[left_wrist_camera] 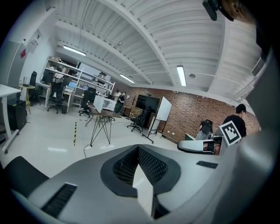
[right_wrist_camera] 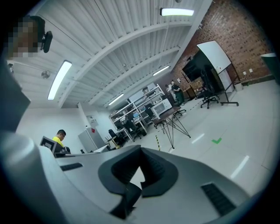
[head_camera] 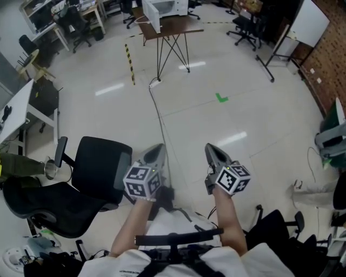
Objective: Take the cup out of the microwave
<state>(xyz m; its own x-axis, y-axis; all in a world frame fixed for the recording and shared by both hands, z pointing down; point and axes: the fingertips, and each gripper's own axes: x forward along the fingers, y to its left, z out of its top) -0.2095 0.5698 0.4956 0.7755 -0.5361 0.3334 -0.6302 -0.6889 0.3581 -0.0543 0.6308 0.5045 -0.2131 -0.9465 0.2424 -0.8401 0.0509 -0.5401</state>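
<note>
Black chair (head_camera: pixel 100 167); white microwave (head_camera: pixel 173 6); green floor mark (head_camera: pixel 221 97); red-brick wall (left_wrist_camera: pixel 197 113).

Bright ceiling strip lights (left_wrist_camera: pixel 181 75) glare on the pale floor (head_camera: pixel 216 119); gripper views bulge, edges dark.

Open floor (head_camera: pixel 254 116) stretches ahead to the far tabletop (head_camera: pixel 174 26). A black office chair (head_camera: pixel 92 173) stands close beside the left gripper (head_camera: pixel 156 148), and a cable (head_camera: pixel 159 114) trails along the floor.
</note>
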